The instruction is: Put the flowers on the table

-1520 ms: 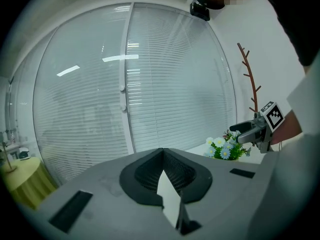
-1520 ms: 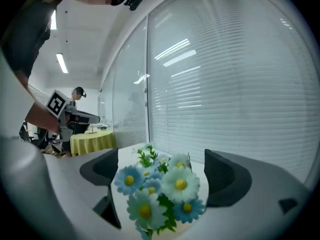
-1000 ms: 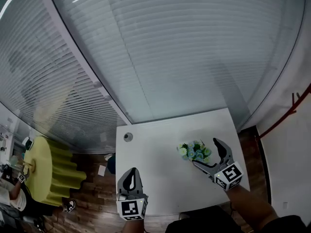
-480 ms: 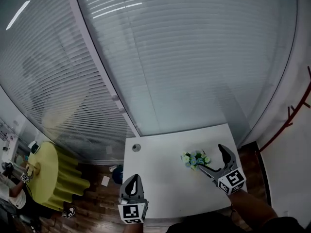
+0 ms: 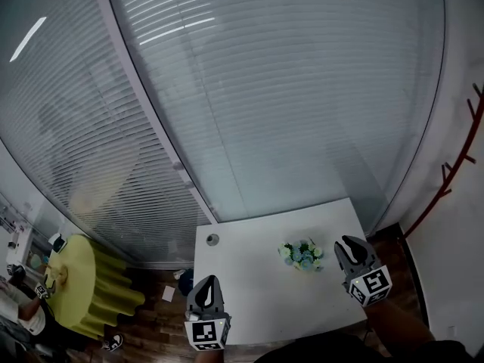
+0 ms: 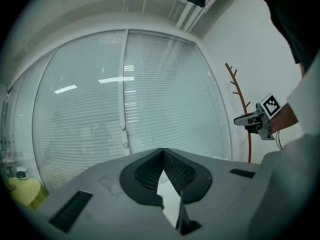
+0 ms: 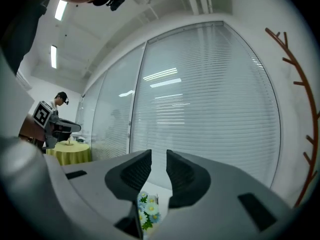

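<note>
Flowers (image 5: 302, 255) on table (image 5: 249, 278), blinds (image 5: 287, 89) behind.

- Glass wall (image 5: 302, 89): full height, horizontal blinds lowered, grey mullion (image 5: 144, 104) between panes.
- Ceiling lights (image 7: 54, 56): strips, lit, mirrored in the glass.
- Table (image 5: 249, 301): white, rectangular, set against the glass; round grommet (image 5: 212, 240) near its back left corner.
- Floor (image 5: 151, 327): dark wood planks.
- Round table (image 5: 91, 282): yellow cloth, far left.
- Coat stand (image 5: 451, 178): red, branch-shaped, beside the white wall (image 5: 457, 278) at right.
</note>
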Motion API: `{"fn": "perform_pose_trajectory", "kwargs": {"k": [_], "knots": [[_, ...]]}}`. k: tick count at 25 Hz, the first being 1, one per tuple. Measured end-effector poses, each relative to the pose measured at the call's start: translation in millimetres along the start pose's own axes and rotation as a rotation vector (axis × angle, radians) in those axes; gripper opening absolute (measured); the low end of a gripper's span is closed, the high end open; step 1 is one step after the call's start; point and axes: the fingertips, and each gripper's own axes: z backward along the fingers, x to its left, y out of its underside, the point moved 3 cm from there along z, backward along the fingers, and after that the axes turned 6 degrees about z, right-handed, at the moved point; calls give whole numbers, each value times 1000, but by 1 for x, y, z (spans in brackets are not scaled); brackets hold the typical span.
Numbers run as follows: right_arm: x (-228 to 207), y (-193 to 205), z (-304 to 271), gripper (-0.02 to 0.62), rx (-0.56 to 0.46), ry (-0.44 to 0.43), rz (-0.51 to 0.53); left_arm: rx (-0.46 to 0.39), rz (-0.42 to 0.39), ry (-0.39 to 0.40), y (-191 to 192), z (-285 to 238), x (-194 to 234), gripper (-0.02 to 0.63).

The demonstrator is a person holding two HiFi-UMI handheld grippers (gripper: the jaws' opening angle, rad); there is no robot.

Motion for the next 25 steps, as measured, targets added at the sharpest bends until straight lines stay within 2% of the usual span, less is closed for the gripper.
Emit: {"fn": "perform_pose_trajectory", "kwargs": {"k": [7, 16, 25], "knots": [[-14, 9, 16, 18, 4, -3, -31, 6, 13, -8, 10, -6, -13, 5], [-28, 11, 21, 17, 11, 30, -40, 21, 2, 11, 12, -17, -22, 5], [-31, 20, 19, 17, 24, 21, -62, 9, -17, 11, 2, -20, -27, 4]]}}
